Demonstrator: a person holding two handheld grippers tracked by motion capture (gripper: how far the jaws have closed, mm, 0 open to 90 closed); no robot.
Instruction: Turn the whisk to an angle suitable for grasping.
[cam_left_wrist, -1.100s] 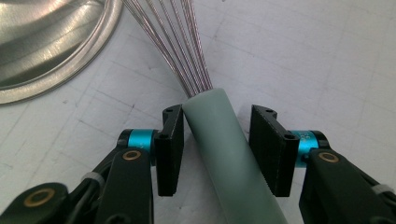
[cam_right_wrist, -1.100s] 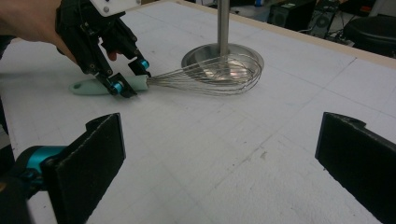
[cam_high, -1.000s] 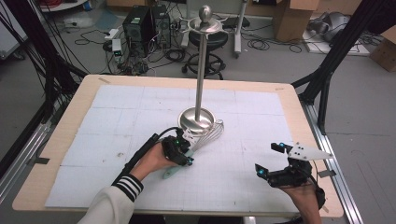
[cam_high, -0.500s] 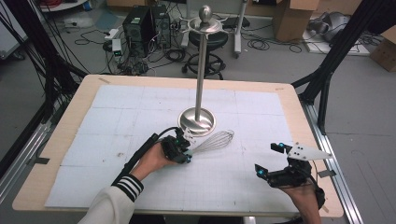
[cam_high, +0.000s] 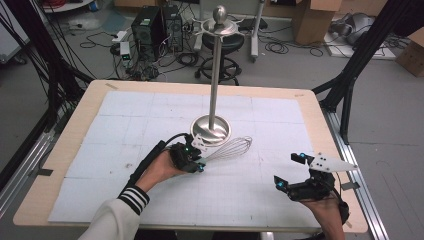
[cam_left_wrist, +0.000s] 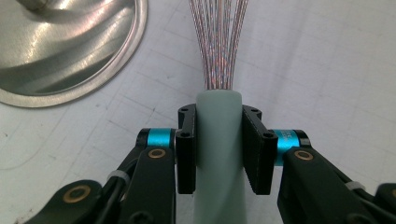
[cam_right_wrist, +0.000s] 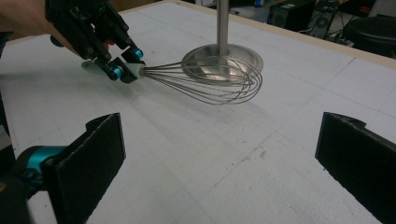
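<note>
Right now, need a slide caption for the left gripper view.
Left gripper clamped on whisk handle, wires fanning past the stand's steel base.

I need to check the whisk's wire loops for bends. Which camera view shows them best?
The right gripper view: the whisk lies side-on, its whole wire cage visible. The high view shows it small. The left gripper view shows its handle between the fingers and the wire roots.

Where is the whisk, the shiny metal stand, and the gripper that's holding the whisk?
whisk (cam_right_wrist: 210, 84), right gripper view, on its wire loops.
metal stand (cam_high: 211, 131), high view, on its round base.
left gripper (cam_left_wrist: 219, 140), left gripper view, between the jaws clamped on the whisk's pale handle.
</note>
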